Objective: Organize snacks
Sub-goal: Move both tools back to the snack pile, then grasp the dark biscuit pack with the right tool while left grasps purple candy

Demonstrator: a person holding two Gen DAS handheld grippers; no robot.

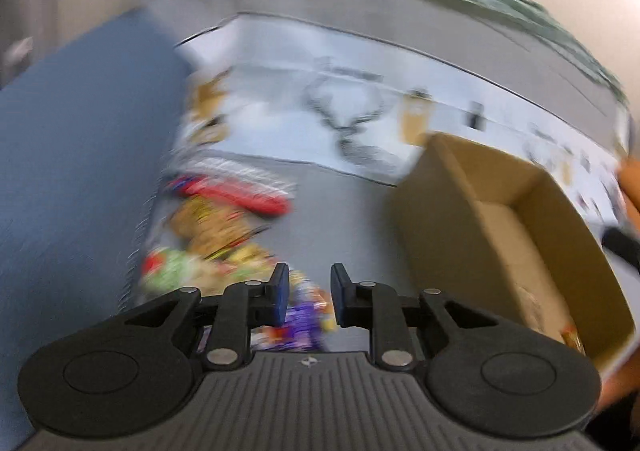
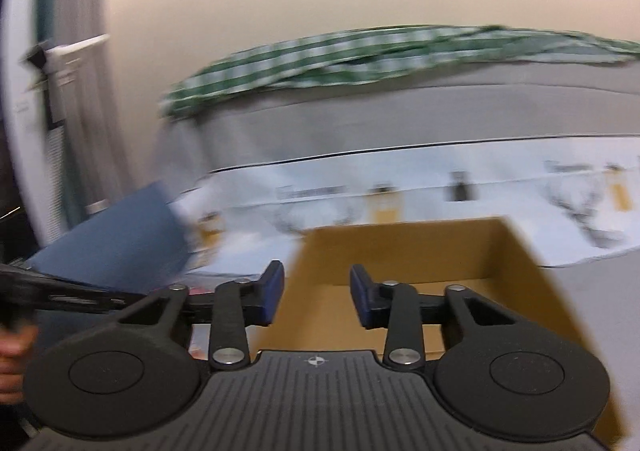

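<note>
Barely started, most snacks (image 1: 224,235) still heaped left of the box (image 1: 516,235).
Left gripper (image 1: 309,297) over the heap, right gripper (image 2: 316,297) over the box, both parted, holding nothing.

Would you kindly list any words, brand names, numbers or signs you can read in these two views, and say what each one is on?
No text can be read in either view; both are motion-blurred.
Snack packets: bright printing, too blurred to read.
White printed sheet: dark drawings and marks, illegible.
Dark printed strip on that sheet: looks like a line of text, unreadable.
Cardboard box: no printing visible.
Left gripper and right gripper: only a small round emblem, no lettering.
</note>
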